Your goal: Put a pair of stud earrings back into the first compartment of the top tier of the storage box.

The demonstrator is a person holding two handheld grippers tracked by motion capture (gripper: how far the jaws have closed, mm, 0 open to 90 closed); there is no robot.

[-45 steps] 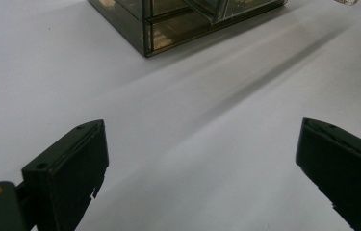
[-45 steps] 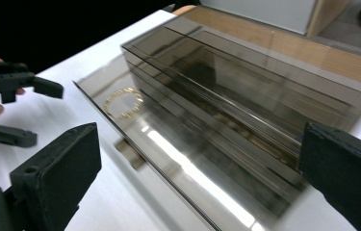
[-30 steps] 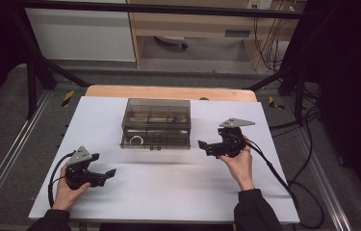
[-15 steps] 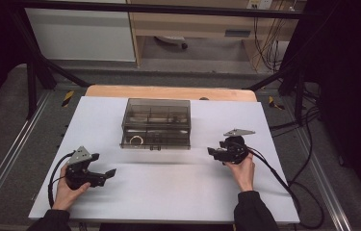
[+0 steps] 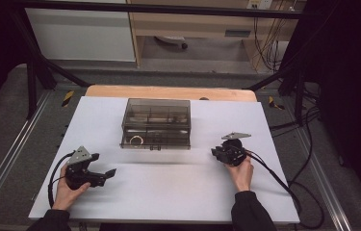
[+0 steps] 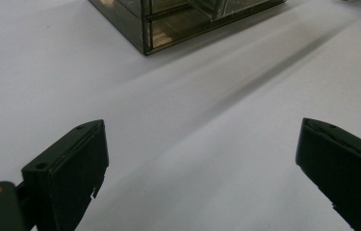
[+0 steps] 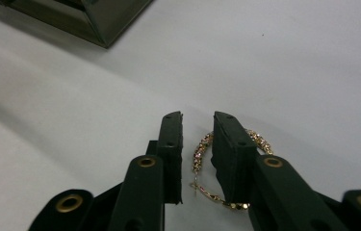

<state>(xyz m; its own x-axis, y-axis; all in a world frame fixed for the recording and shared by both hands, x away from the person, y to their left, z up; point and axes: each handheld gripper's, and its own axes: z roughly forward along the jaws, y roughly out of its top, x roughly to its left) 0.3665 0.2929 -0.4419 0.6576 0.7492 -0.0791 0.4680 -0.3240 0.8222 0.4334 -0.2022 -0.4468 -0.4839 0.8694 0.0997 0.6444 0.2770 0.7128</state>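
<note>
A gold hoop earring (image 7: pixel 201 146) set with small stones lies flat on the white table (image 5: pixel 178 192). My right gripper (image 7: pixel 198 119) stands low over it with the jaws nearly together. They have just been closing. One arc of the hoop sits in the narrow gap between them, and the left pad is still apart from it. In the high view the right gripper (image 5: pixel 218 153) is right of the smoky clear drawer box (image 5: pixel 156 122). My left gripper (image 5: pixel 107 176) rests open at the front left, with bare table between its jaws (image 6: pixel 199 163).
A second gold ring (image 5: pixel 136 140) shows inside the box's front drawer. A corner of the box (image 6: pixel 168 29) is ahead of the left gripper, and another corner (image 7: pixel 96 19) lies ahead of the right one. Cables trail off the table's right edge.
The right gripper has sunk toward the table and come slightly nearer the front, and its jaws have narrowed. The left hand and the box have stayed put.
</note>
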